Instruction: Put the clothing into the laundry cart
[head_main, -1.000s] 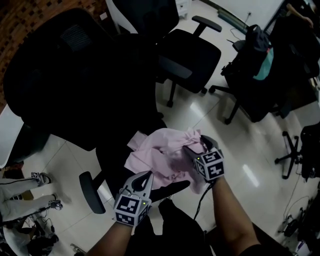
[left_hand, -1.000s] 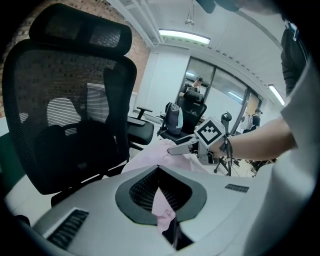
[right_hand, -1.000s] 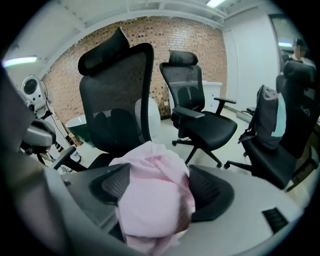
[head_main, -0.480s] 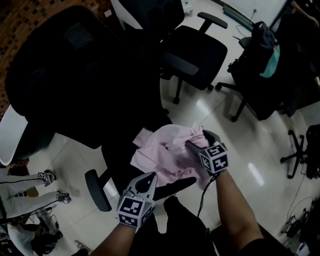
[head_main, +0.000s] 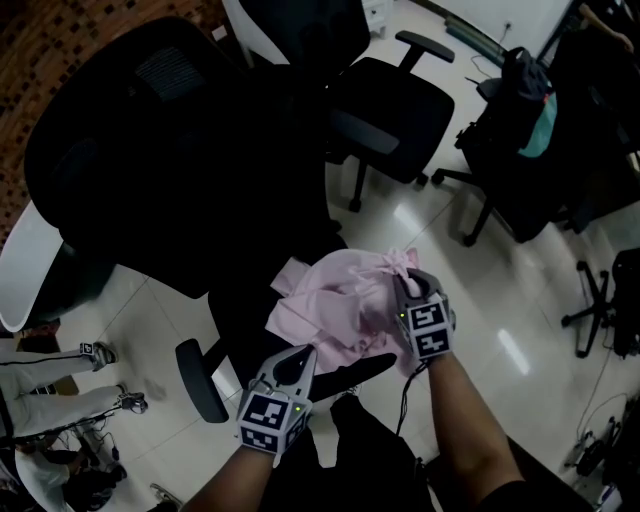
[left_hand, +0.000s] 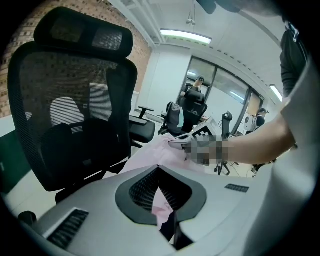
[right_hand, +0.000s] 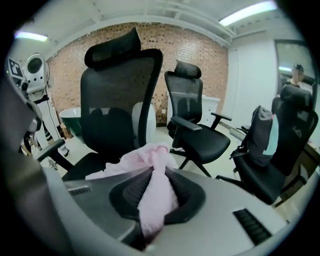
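Room: pale glossy tile floor, a brick wall behind, and several black office chairs. No laundry cart shows in any view.
Landmark: large black mesh-backed chair, directly ahead of the person.
Garment: pink garment, bunched over the front of that chair's seat, on the side away from its backrest.
Handling: judged light, soft and limp, not fragile. It will sag and trail from wherever it is pinched, and loose folds may snag the chair's armrest. A thick gathered fold near the middle looks like the safest hold, since a thin edge could slip out.
Right gripper: jaws have just been closing. They now clamp a twisted rope of pink cloth, which runs out between them toward the chair seat.
Left gripper: jaws drawn together, with a narrow strip of the same pink cloth pinched between them at the hem nearest the person.
Arms: both forearms reach in from the chair's front, grippers angled downward. The right is farther over the seat, the left nearer its front edge.
Progress: garment gripped at two places, judged ready to lift clear of the chair.
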